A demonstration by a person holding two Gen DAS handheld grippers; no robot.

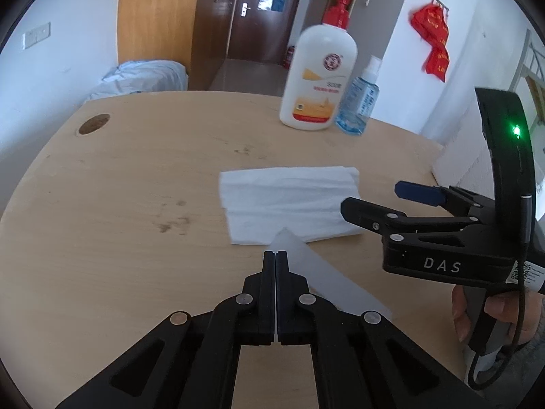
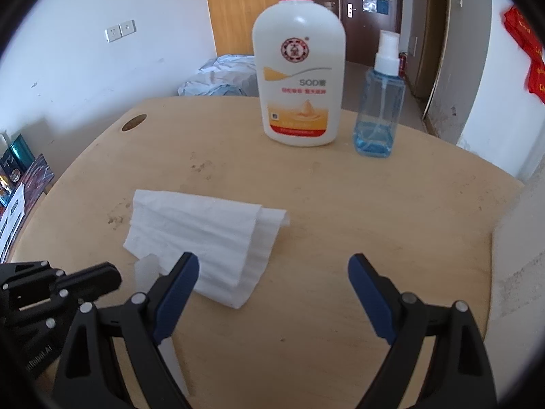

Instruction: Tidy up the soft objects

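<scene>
L claw (image 1: 275, 255) is shut tight, tips just near of the tissue (image 1: 289, 204); a pale translucent strip (image 1: 327, 276) lies beside it, can't tell if pinched. R claw (image 2: 272, 269) is wide open, holding nothing, its L finger over the tissue's near edge, on the table (image 2: 340, 204) centre.

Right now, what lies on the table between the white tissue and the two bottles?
Nothing: in the right wrist view only bare, stained table separates the white tissue from the lotion bottle and spray bottle.
</scene>
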